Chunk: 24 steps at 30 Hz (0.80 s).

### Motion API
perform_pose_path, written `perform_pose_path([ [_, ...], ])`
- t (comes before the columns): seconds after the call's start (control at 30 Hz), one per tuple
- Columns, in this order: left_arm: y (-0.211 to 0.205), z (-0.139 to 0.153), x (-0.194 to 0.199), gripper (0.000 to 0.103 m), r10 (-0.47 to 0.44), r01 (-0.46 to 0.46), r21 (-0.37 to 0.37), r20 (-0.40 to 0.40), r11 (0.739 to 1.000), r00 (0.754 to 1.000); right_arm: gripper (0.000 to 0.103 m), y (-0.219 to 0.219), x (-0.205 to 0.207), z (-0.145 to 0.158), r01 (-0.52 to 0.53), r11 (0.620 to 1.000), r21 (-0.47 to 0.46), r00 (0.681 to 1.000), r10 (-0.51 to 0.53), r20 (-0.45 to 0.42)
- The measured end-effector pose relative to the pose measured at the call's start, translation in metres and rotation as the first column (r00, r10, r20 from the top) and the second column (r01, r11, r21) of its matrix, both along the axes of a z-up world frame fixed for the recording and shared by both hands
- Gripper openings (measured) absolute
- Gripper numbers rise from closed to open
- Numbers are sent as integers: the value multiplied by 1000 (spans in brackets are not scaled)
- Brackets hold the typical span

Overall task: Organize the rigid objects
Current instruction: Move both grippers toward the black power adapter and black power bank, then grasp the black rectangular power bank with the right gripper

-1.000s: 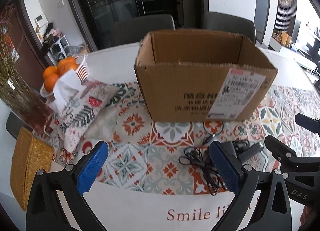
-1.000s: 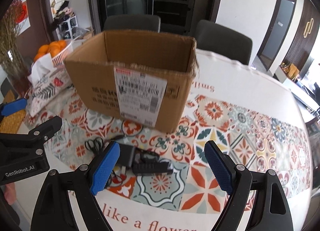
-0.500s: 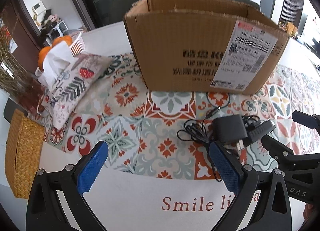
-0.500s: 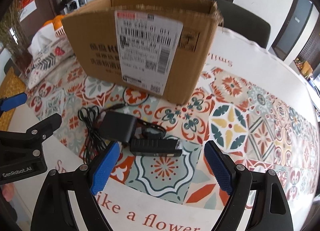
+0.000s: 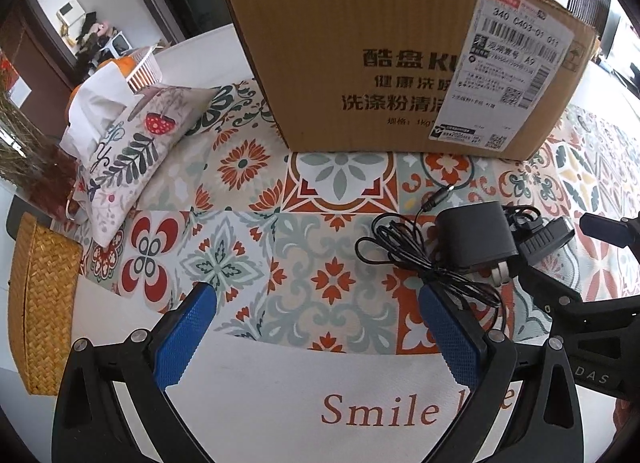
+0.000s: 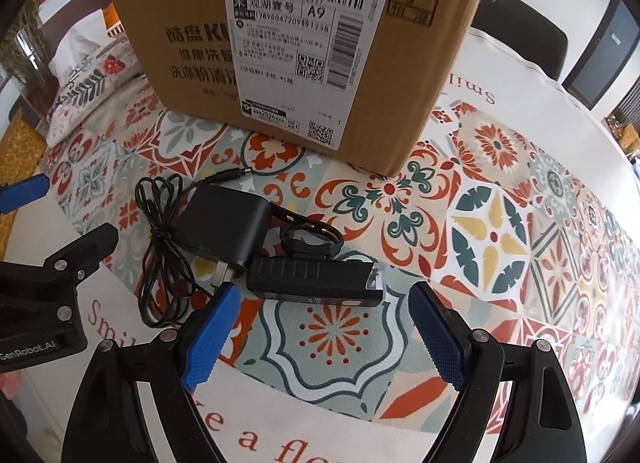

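Observation:
A black power adapter (image 6: pixel 224 223) with a tangled black cable (image 6: pixel 160 247) lies on the patterned tablecloth, in front of an open cardboard box (image 6: pixel 304 43). A black bar-shaped device with a strap (image 6: pixel 316 283) lies next to the adapter. My right gripper (image 6: pixel 324 311) is open and empty, low over the table, its fingertips either side of the black device. My left gripper (image 5: pixel 316 315) is open and empty; the adapter (image 5: pixel 472 239) and cable (image 5: pixel 420 259) lie just beyond its right finger. The box (image 5: pixel 380 75) stands behind them.
A floral tissue pouch (image 5: pixel 128 151) and a white basket of oranges (image 5: pixel 132 67) sit at the left. A woven yellow basket (image 5: pixel 40 303) sits at the left table edge. Dried stems (image 5: pixel 16 135) stand at far left. Dark chairs (image 6: pixel 528 35) stand behind the table.
Both grippers have moved down and forward toward the table. The box, adapter and black device now look larger and nearer. Both grippers stay open.

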State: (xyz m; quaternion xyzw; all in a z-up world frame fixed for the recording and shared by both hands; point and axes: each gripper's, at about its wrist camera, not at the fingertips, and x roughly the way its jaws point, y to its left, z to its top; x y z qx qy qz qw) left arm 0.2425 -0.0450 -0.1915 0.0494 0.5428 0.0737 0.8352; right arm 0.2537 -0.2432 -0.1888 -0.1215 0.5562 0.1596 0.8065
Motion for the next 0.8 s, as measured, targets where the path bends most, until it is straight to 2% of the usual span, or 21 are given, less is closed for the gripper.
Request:
perform_pose_path([
  [0.3,2,-3,4,103,10,-10,15,-3,1000,1000,81,6,11,-14,-8,1000,3,1000,8,-25],
  [0.43,2,-3,5,103,10,-10,18,-5,1000,1000,73,12,15,-19,-16,1000,16,999,16,-37],
  [0.8,-6,7,2,102,-35,35,5,7,999,999,73,3,2,-16,34,999,30,999,-34,-7],
])
